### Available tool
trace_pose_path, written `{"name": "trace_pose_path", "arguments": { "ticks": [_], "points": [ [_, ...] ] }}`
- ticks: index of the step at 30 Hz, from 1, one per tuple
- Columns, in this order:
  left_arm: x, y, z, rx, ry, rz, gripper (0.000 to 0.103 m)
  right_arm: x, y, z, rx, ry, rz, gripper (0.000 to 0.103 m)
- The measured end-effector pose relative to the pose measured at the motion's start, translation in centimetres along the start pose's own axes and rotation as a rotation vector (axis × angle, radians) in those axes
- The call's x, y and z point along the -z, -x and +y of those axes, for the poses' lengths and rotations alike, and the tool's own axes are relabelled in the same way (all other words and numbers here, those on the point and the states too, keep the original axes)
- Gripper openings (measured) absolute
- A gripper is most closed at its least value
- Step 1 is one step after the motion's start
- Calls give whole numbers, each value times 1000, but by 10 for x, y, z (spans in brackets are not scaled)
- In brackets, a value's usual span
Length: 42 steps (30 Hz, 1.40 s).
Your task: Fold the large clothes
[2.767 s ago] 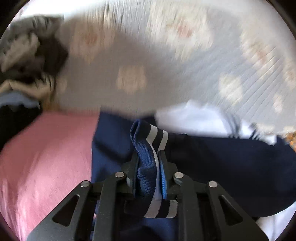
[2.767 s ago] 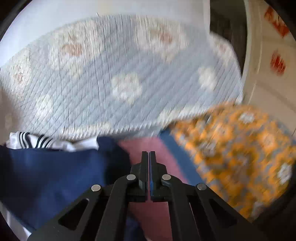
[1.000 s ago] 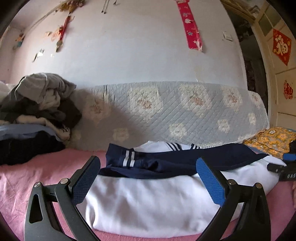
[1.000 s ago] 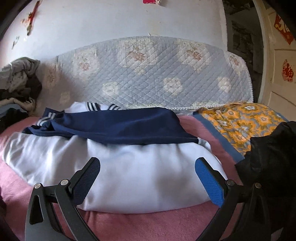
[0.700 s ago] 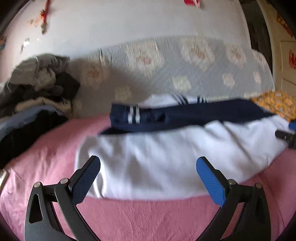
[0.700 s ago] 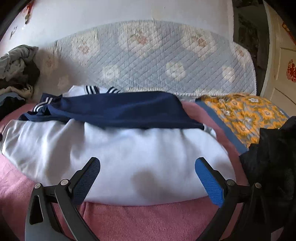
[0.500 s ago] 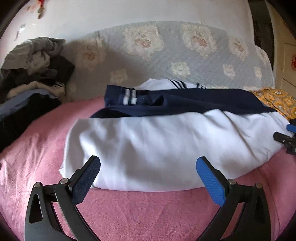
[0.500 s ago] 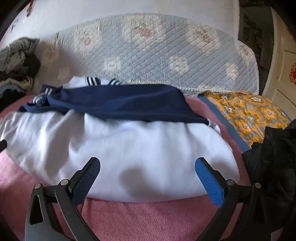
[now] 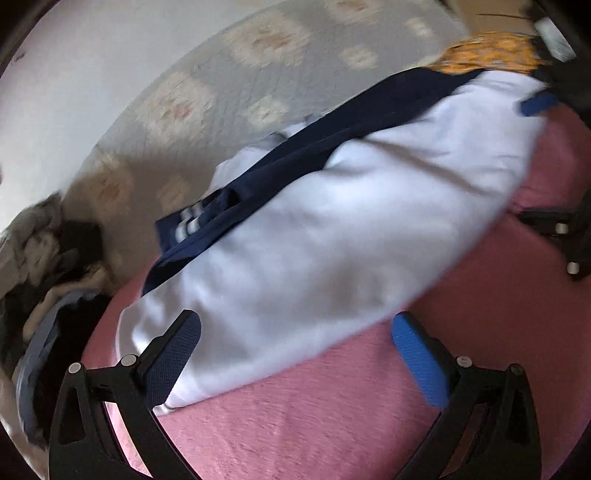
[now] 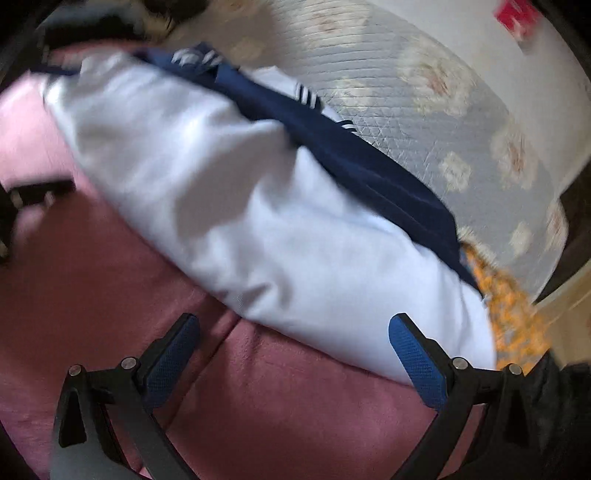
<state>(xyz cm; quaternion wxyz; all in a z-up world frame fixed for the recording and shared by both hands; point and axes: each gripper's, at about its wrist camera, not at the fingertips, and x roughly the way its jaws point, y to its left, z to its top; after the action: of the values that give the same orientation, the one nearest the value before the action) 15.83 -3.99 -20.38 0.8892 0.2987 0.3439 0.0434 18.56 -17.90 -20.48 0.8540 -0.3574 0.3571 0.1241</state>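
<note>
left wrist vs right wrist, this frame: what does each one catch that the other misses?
Left wrist only: the heap of loose clothes at the far left, and the right gripper's blue pad at the garment's far end.

Right wrist only: a red patch on the wall and a black item at lower right.

Both: the white and navy garment lying on the pink cover, the quilted grey backrest, the orange floral cloth, and each view's own gripper, left gripper and right gripper, open and holding nothing.

Bare pink blanket (image 9: 332, 424) before garment (image 9: 332, 240).
</note>
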Motion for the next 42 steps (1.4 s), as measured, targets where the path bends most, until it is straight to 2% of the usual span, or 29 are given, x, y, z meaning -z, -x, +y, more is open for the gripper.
{"name": "trace_pose_path", "arguments": {
  "ticks": [3, 5, 6, 8, 10, 12, 14, 15, 16, 17, 18, 19, 20, 22, 25, 31, 36, 39, 42],
  "points": [
    [-3, -16, 16, -80, 22, 26, 103, 0, -13, -14, 80, -62, 50, 103],
    [-4, -24, 31, -69, 70, 53, 103, 1, -15, -31, 7, -137, 52, 103],
    [-3, -28, 38, -48, 98, 65, 103, 2, -14, -39, 19, -158, 43, 103],
    [-2, -31, 54, -20, 160, 68, 103, 6, -13, -53, 87, -171, 33, 103],
    [1, -31, 66, -70, 208, 55, 103, 13, -18, -68, 153, -195, 43, 103],
    [4, -30, 76, -78, 258, 33, 103, 21, -22, -89, 55, -291, 35, 102],
    [6, -33, 83, -29, 299, 28, 97, 25, -25, -98, -18, -335, 22, 93],
    [7, -34, 84, 1, 306, 27, 82, 25, -24, -98, -37, -331, 13, 91],
    [8, -35, 83, 23, 303, 27, 60, 25, -24, -97, -38, -321, 2, 88],
    [8, -35, 81, 41, 294, 27, 48, 24, -24, -96, -25, -312, -5, 80],
    [7, -32, 77, 26, 276, 18, 36, 25, -22, -96, 4, -310, -16, 73],
    [6, -26, 71, 6, 251, -5, 27, 25, -20, -96, 45, -314, -23, 48],
    [4, -19, 66, -17, 226, -41, 22, 25, -17, -97, 86, -320, -29, 31],
    [3, 0, 62, -53, 224, -109, 15, 22, -2, -96, 131, -320, -105, 24],
    [6, 20, 73, -9, 300, -130, 13, 26, 22, -97, 160, -364, -172, 21],
    [28, 72, 77, 3, 362, -141, 14, 50, 77, -101, 38, -452, -126, 21],
    [37, 104, 83, 59, 396, -114, 15, 55, 123, -96, 53, -449, -149, 21],
    [20, 111, 94, 47, 383, -133, 16, 43, 138, -101, 71, -464, -190, 21],
    [-23, 87, 119, 81, 368, -144, 17, 12, 128, -115, 108, -449, -226, 21]
  ]
}}
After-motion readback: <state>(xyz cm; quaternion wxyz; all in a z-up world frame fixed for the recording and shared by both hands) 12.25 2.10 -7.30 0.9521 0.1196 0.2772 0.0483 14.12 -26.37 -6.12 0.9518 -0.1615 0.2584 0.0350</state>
